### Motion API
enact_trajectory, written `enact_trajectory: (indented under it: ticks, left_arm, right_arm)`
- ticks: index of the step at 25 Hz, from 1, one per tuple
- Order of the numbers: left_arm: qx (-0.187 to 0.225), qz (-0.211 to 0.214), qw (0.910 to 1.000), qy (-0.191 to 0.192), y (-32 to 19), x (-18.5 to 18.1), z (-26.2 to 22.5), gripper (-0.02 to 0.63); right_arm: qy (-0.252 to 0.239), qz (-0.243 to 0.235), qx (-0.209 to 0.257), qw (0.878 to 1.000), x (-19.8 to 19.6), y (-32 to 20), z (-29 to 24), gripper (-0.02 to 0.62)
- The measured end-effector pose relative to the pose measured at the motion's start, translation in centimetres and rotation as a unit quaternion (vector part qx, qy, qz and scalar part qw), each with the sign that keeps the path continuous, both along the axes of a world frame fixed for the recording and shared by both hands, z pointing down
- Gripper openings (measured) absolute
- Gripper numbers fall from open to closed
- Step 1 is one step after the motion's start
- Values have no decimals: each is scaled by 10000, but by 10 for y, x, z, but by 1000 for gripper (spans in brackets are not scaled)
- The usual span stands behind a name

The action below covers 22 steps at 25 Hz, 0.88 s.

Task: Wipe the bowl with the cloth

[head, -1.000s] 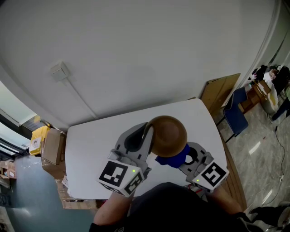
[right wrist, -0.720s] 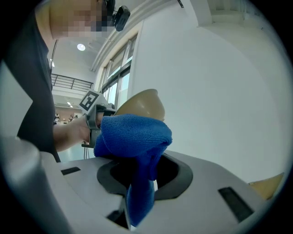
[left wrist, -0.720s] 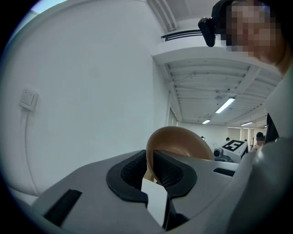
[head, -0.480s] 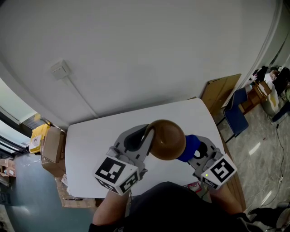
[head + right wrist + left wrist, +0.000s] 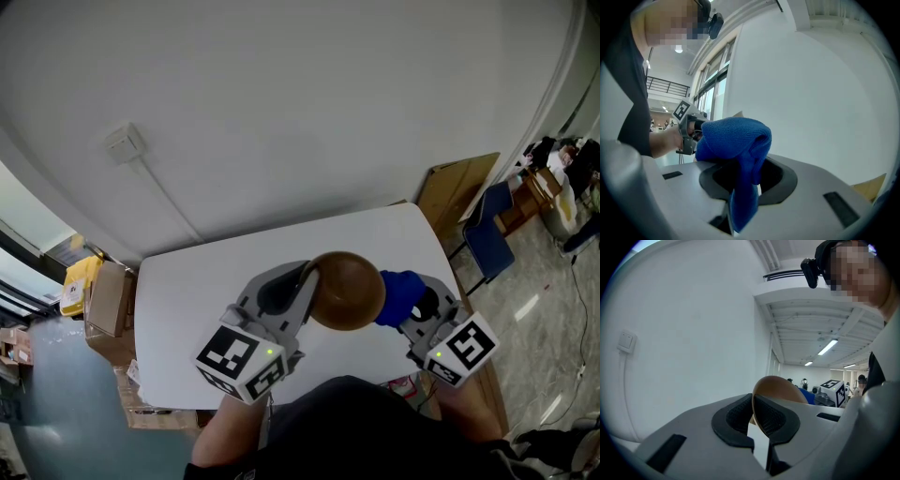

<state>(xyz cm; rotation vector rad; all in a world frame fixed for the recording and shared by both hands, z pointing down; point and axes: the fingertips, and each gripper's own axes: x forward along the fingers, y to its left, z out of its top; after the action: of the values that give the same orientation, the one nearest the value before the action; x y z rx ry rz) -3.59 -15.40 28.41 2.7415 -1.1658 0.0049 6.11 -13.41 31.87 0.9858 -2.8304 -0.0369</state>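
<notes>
L gripper point(image 5: 753, 404) pinches the bowl rim; R gripper point(image 5: 743, 176) pinches the cloth. Both are up off the table.

L jaws are all but closed, pads biting the thin rim of the brown bowl point(image 5: 347, 291), held on edge in the air above the white table point(image 5: 187, 300). R jaws are closed on a fold of blue cloth point(image 5: 736, 136), w/ the wad bulging past the tips and at the bowl's right side, touching or just beside it. Step is prob. wiping the outer wall. Keep the L grip steady, press w/ the wad and not the jaw tips, follow the curve, then turn the bowl for the inside. Only the head view shows cloth against bowl. L gripper view shows the rim seated between pads. R gripper view shows the cloth pinch, w/ the bowl nearly hidden behind the wad.
</notes>
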Motion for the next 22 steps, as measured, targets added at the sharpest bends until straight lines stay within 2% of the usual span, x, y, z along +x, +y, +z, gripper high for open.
enact_trajectory:
  ticks: [4,14,17,22]
  left_arm:
    - [-42,25,9999,128,0,-1,0,23]
    - [-140,191,9997,90,4,7,8,23]
    - [-168,443,9988,-126,8,14,13,23]
    - [-17,1148,9891,-919,27,35,25,23]
  right_arm:
    - [-58,1,9,10000,1,-1,-2,80]
    - [-61,102,63,9999,9,-5,-6,80]
    - [-62,166,69,9998,14,-8,-7,80]
    - [-21,135,199,9997,16,-10,-17,80]
